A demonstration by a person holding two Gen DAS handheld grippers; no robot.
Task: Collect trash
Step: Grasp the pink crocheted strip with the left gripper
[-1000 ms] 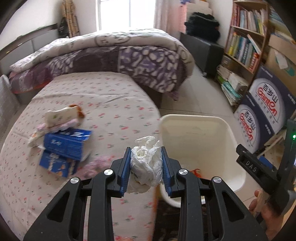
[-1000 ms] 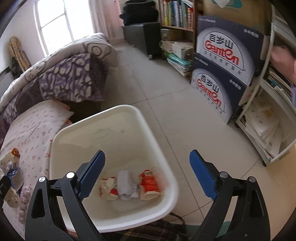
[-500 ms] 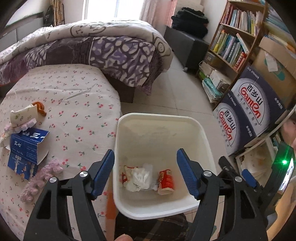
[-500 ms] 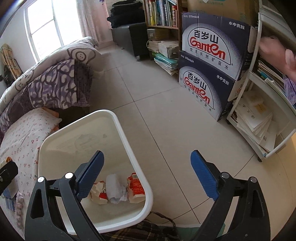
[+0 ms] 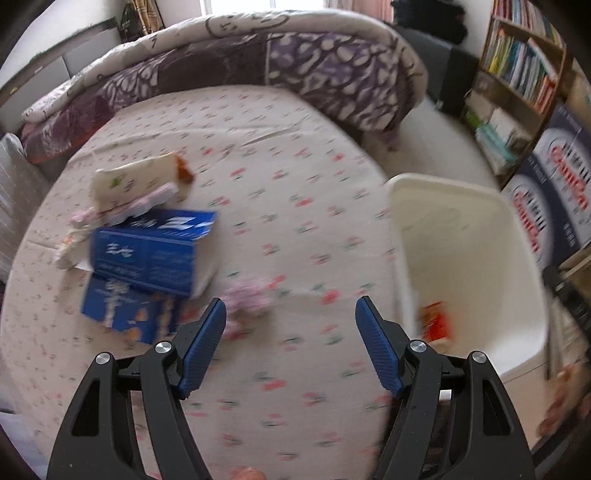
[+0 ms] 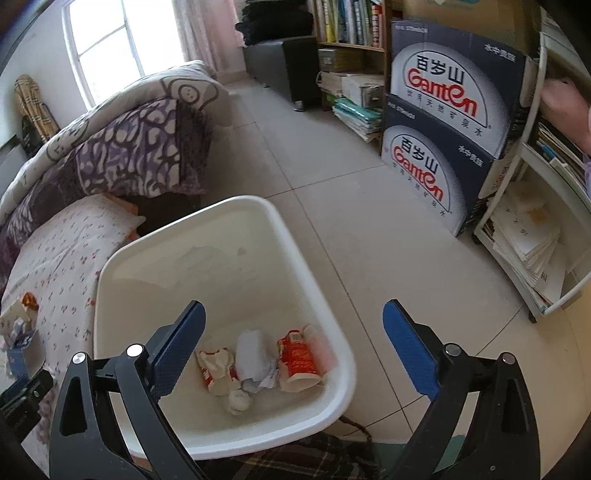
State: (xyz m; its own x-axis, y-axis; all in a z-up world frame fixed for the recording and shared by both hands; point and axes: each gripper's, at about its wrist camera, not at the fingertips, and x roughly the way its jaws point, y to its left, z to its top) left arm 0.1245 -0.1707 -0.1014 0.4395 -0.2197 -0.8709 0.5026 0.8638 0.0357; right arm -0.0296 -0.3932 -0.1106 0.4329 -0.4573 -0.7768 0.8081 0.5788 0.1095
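Observation:
My left gripper [image 5: 290, 314] is open and empty above the flowered bed sheet [image 5: 280, 192]. On the bed lie a torn blue carton [image 5: 147, 258], a cream wrapper [image 5: 136, 181] behind it and a crumpled pink tissue [image 5: 247, 299] just ahead of my left finger. The white bin [image 5: 465, 258] stands at the bed's right edge. My right gripper [image 6: 291, 321] is open and empty above the bin [image 6: 321, 295], which holds a white tissue wad [image 6: 255, 358], a red cup [image 6: 299, 358] and a crumpled wrapper [image 6: 216, 371].
A folded purple quilt [image 5: 277, 66] covers the far end of the bed. Stacked Ganten water cartons [image 6: 439, 133] and bookshelves [image 6: 347, 22] line the right wall. A white shelf with papers [image 6: 532, 236] stands at far right. Tiled floor [image 6: 351, 206] lies between.
My left gripper opened over the bin and dropped the white tissue wad in, then swung left over the bed. The right gripper stayed open above the bin.

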